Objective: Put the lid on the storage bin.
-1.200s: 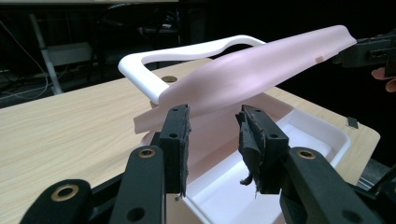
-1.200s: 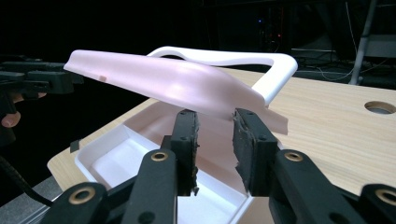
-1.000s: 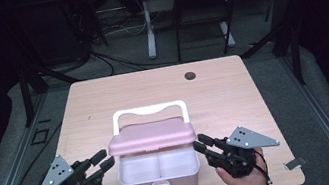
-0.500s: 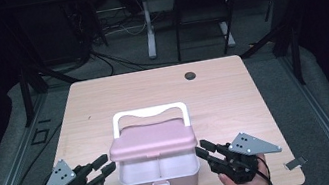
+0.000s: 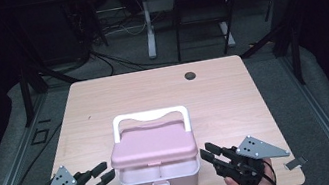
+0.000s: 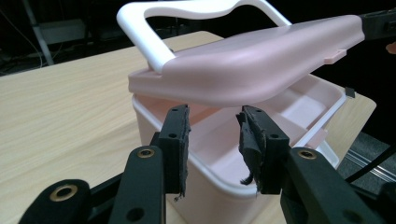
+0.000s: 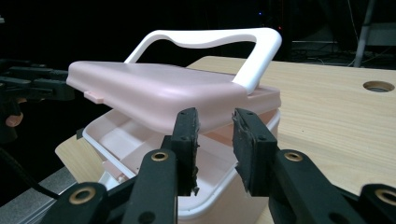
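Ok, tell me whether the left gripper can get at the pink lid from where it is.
Probably yes. The left gripper sits just beside the box, jaws open with nothing between them, and the raised lid has its edge right ahead with nothing in between.

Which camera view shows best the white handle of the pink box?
The high view: the whole white handle shows behind the raised pink lid. The left gripper view cuts off its top; the right gripper view shows it complete but slanted.
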`<state>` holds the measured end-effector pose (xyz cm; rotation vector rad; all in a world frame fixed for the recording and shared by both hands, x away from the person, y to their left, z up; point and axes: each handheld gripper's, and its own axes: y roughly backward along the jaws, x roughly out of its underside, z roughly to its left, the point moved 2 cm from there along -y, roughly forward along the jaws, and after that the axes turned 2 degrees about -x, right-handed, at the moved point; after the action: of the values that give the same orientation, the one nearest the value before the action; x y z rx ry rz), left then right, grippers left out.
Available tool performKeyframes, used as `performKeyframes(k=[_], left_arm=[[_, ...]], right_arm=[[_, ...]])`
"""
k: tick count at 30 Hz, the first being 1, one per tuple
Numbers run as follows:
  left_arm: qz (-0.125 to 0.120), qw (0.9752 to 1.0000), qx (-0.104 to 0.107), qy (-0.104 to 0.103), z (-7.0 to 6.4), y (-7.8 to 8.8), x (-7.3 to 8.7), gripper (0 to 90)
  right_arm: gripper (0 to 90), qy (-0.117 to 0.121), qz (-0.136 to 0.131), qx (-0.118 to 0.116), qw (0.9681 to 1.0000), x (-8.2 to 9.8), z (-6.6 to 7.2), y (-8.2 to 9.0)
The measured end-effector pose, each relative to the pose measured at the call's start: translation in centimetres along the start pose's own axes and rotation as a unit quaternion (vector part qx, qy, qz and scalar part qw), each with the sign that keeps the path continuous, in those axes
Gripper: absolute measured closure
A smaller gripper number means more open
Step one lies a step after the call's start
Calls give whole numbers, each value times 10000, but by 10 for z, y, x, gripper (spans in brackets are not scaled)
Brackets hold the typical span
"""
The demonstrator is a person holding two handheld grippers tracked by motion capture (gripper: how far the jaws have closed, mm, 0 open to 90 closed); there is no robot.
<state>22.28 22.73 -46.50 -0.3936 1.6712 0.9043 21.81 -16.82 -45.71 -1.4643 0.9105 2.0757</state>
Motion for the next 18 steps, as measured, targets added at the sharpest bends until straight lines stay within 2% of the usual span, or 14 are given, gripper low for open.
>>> performKeyframes(k=[3,5,9,14,15,18], left_arm=[[94,9999,-56,29,2,0,6,617],[65,9999,-72,89,5,3,8,609],[-28,9998,-97,177,8,5,6,604],[9,9998,-124,168,11,2,5,595],[18,9998,-122,180,12,1,5,592],[2,9996,-174,212,17,-1,3,585]], right_arm=[[705,-52,6,10,10000,1,-2,0],[705,-48,-2,3,10000,0,-3,0],[705,-65,0,30,10000,0,-4,-1],[705,-59,12,78,10000,-1,-7,-4],[704,-63,12,28,10000,-1,-7,-4],[705,-109,31,142,9998,-2,-9,-6]])
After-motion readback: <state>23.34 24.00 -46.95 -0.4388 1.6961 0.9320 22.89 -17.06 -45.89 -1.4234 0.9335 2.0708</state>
